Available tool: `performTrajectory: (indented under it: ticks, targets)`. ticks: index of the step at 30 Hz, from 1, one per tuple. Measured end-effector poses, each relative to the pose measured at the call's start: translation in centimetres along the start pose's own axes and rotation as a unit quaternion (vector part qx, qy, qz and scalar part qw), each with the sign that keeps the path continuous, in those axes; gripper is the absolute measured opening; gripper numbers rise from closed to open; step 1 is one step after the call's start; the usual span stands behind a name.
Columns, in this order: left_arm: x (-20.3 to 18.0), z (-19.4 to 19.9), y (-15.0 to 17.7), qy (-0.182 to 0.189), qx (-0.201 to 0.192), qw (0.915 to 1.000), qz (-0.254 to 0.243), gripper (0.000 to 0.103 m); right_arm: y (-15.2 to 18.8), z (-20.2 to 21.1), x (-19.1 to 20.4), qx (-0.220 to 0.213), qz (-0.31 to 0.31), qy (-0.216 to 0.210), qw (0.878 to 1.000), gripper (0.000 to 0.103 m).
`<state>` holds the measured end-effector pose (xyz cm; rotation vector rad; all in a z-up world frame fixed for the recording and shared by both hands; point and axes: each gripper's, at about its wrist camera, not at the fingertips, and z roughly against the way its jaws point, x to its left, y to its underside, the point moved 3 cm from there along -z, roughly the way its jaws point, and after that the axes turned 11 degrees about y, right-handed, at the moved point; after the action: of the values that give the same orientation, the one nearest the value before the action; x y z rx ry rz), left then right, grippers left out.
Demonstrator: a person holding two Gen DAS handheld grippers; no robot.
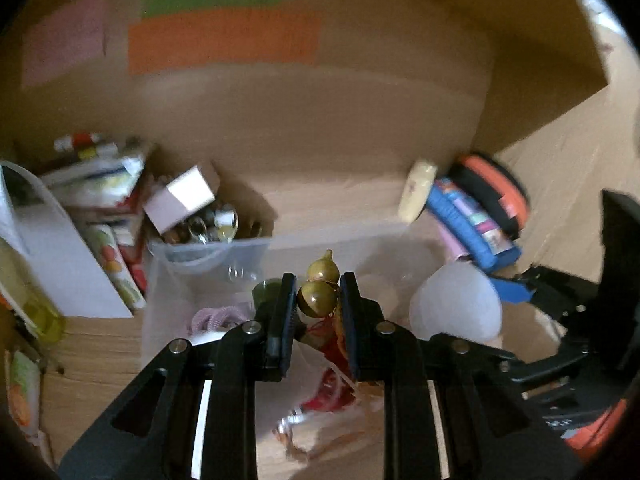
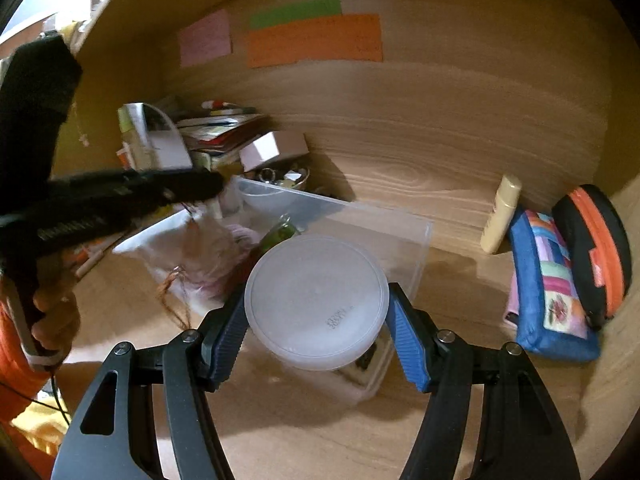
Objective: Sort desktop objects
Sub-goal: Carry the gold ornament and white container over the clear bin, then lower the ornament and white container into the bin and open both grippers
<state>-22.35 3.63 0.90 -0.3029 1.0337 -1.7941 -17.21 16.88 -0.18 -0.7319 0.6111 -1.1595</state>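
Observation:
My left gripper (image 1: 318, 304) is shut on a small golden gourd charm (image 1: 318, 294) with red tassels and holds it above a clear plastic bin (image 1: 248, 246). The bin (image 2: 400, 228) holds a purple hair tie (image 1: 216, 316), a green item and other small things. My right gripper (image 2: 316, 322) is shut on a round frosted white container (image 2: 316, 300) and holds it over the bin's near right part. That container also shows in the left wrist view (image 1: 456, 304). The left gripper's body (image 2: 120, 196) reaches over the bin in the right wrist view.
A stack of books and papers (image 2: 216, 132), a pink box (image 2: 276, 148) and a bowl of trinkets (image 2: 284, 176) sit at the back left. A cream tube (image 2: 500, 216), a blue patchwork pouch (image 2: 548, 280) and a black-orange case (image 2: 596, 248) lean at the right. Sticky notes (image 2: 316, 40) hang on the back wall.

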Motion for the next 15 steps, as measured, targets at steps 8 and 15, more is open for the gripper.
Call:
performTrajectory:
  ticks: [8, 15]
  targets:
    - [0.3, -2.9, 1.7, -0.005, 0.032, 0.9995, -0.005, 0.021, 0.2, -3.6, -0.2, 0.028, -0.002, 0.0, 1.0, 0.063]
    - [0.3, -2.6, 1.8, -0.005, 0.034, 0.9994, -0.006, 0.021, 0.2, -3.6, 0.1, 0.027, 0.007, 0.007, 1.0, 0.063]
